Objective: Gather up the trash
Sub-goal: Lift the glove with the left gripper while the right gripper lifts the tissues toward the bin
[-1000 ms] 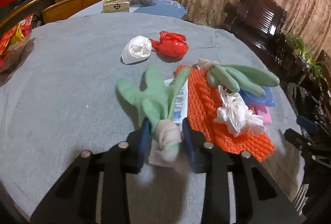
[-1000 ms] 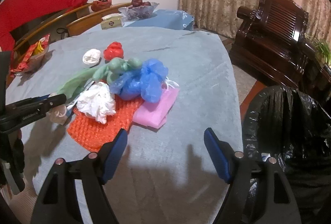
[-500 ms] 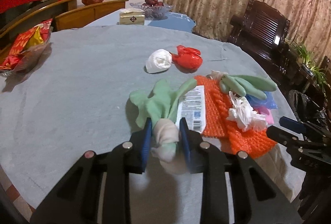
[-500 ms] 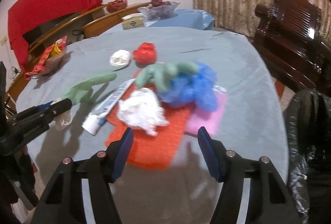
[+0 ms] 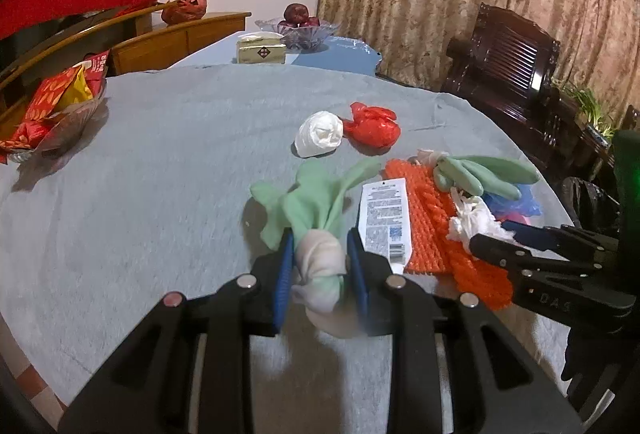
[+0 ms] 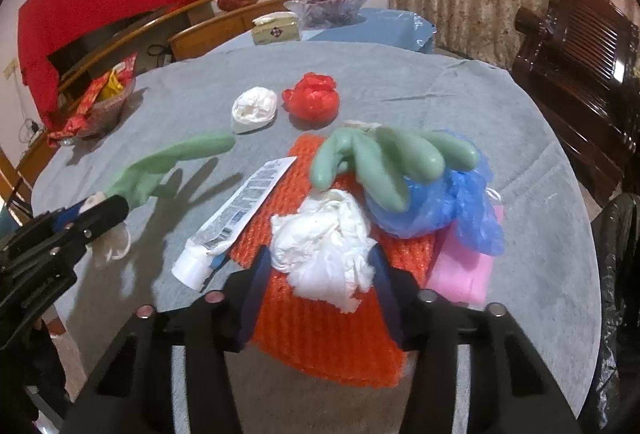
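Note:
My left gripper is shut on the white knotted cuff of a green glove, whose fingers trail on the grey tablecloth. My right gripper hovers over an orange mesh. Its jaws are closing, with a crumpled white wad between them and the pads just at its sides. A toothpaste tube lies left of the mesh. A second green glove rests on a blue plastic bag, and a pink piece lies beside them. Farther back sit a white bag ball and a red bag ball.
A black trash bag hangs past the table's right edge. A bowl of snack packets sits at the far left. A tissue box and a fruit bowl stand beyond the table, and a dark wooden chair is at the right.
My right gripper moved in over the orange mesh to the white wad and its jaws narrowed around it. My left gripper drew the glove off the toothpaste tube, still shut on the cuff.

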